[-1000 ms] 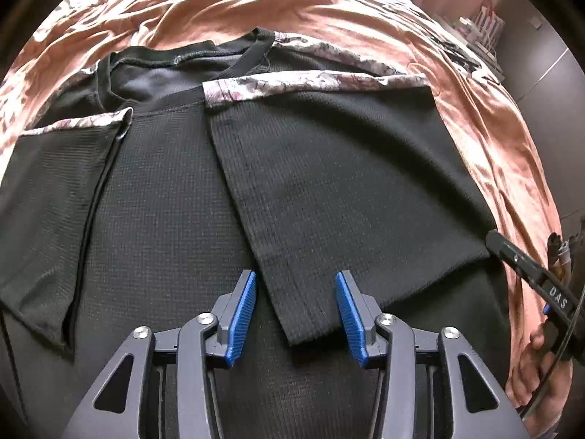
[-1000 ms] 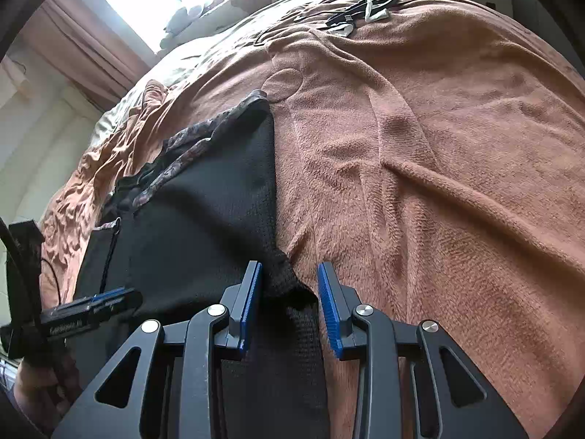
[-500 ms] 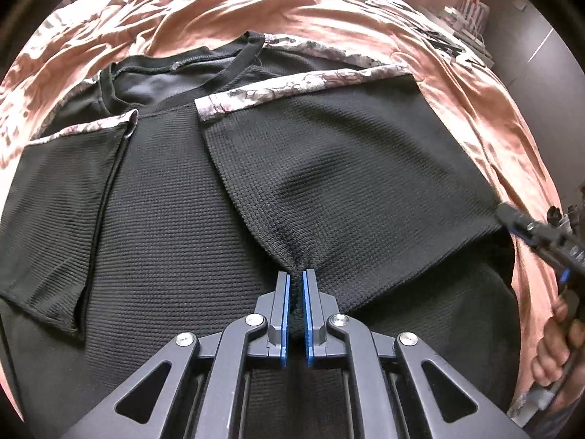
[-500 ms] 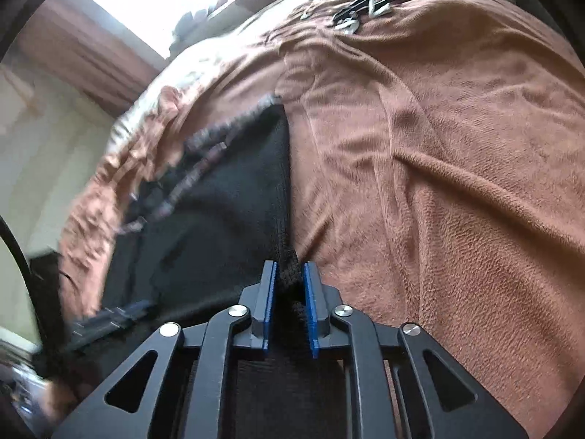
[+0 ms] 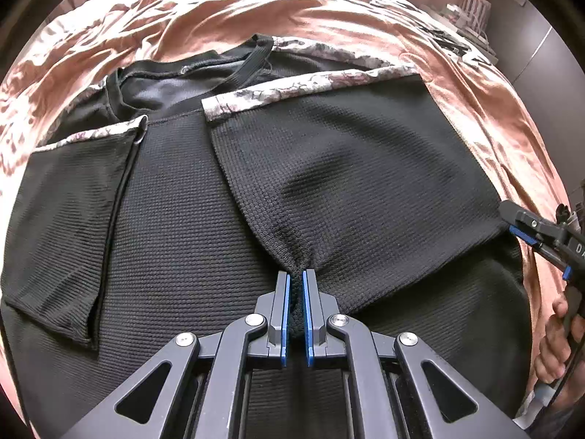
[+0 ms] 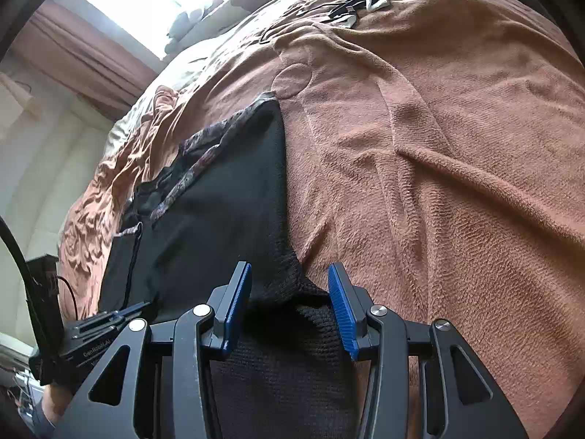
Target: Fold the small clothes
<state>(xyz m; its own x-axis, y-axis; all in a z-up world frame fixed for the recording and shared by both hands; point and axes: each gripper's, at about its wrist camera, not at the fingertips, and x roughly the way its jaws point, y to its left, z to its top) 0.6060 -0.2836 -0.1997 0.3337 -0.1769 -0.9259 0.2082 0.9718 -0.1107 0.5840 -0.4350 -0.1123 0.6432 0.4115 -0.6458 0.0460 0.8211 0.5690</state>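
The left gripper (image 5: 296,274) is pinched nearly shut on the black shirt (image 5: 175,219), with a bunched tuck of the waffle-knit fabric caught between the blue pads (image 5: 286,307). What's being gripped is the lower corner of the folded-in sleeve panel (image 5: 347,168), and the cloth is puckered into little creases right at the tips.

The right gripper (image 6: 290,285) is spread wide, with the edge of the shirt (image 6: 234,219) lying between its fingers but not clamped. In the left wrist view the right gripper (image 5: 519,225) is seen at the far right edge, tip just touching the outer corner of that same panel, with the person's hand (image 5: 555,344) wrapped around the handle below it.

Further out, the shirt is spread flat on a pinkish-brown blanket (image 6: 438,146) covering the bed. Both sleeves are folded inward over the body, each edged with a floral-print trim (image 5: 310,87), and the neckline (image 5: 190,77) sits at the far end. The other folded sleeve (image 5: 69,212) lies along the left side.

No containers are really visible. Some small dark and white bits (image 6: 351,3) are scattered at the far end of the blanket, too small to identify.
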